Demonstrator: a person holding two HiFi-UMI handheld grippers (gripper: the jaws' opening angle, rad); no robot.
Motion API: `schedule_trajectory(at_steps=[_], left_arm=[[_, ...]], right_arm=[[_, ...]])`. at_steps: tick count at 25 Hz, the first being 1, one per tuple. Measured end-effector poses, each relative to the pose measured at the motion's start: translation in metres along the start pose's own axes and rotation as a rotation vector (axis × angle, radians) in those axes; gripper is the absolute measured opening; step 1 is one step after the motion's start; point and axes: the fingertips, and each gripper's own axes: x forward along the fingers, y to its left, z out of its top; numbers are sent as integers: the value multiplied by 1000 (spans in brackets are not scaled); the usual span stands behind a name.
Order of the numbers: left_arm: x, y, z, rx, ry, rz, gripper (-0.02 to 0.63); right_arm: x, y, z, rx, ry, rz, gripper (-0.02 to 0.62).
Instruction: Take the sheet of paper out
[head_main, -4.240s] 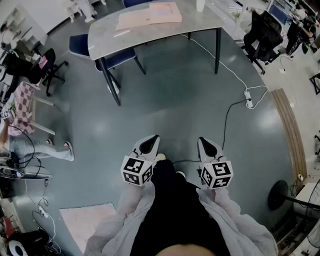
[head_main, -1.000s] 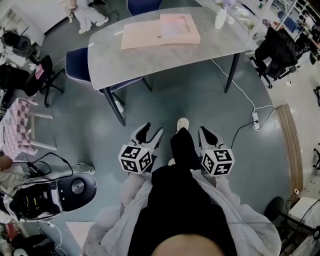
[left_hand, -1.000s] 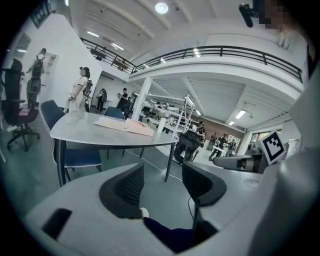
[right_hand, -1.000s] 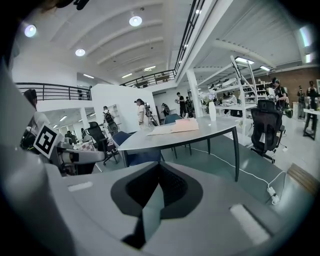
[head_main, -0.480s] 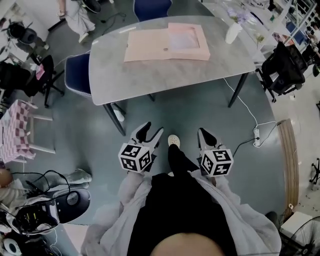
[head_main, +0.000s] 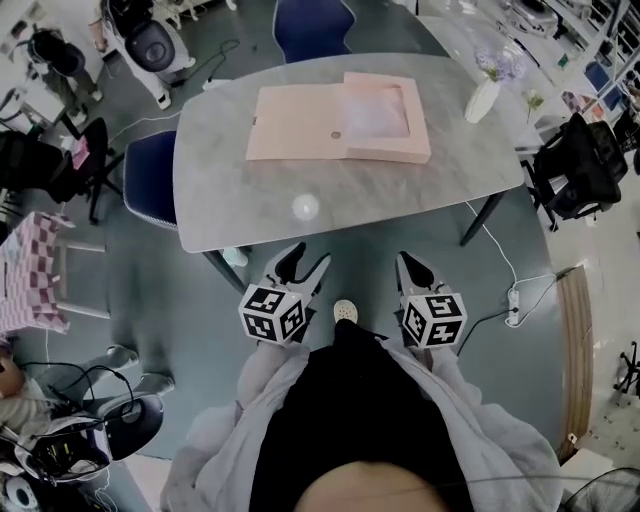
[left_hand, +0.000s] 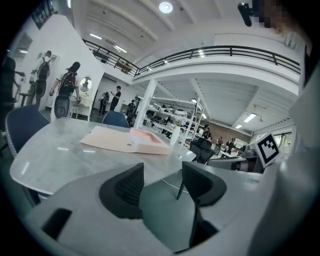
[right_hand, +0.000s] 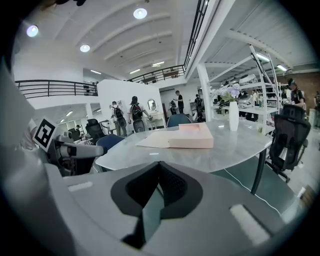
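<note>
— Where's the sheet of paper (head_main: 378, 112)?
— Upper centre, inside the open pink box (head_main: 300, 122) on the grey table (head_main: 230, 205).
— My grippers?
— Your left gripper (head_main: 305, 257), lower centre, gapes empty; your right gripper (head_main: 408, 266) is pinched closed, empty.

Could not tell whether a sheet lay inside the open pink box (head_main: 378, 112): saw only a pale haze there. Lost the far blue chair (head_main: 312, 25) at the top edge, and most of the other chair (head_main: 148, 175) under the table (head_main: 250, 215). Found the floor (head_main: 130, 300) at left smeared. Made out the people (left_hand: 67, 85) across the hall only as small dark figures. Saw one shoe (head_main: 345, 312) only.
</note>
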Motion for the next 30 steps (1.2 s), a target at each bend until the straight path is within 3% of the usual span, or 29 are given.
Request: schedule_trajectory(at_steps=[7, 15, 25, 30], left_arm=[[45, 23, 18, -2, -7, 18, 230], [60, 52, 40, -21, -25, 30, 230], [72, 50, 34, 16, 49, -24, 232], [94, 58, 46, -58, 31, -50, 238]], right_arm=[[43, -33, 23, 0, -14, 10, 12], [75, -35, 44, 1, -12, 25, 12], [78, -43, 41, 46, -12, 7, 12], [85, -55, 53, 43, -27, 3, 12]])
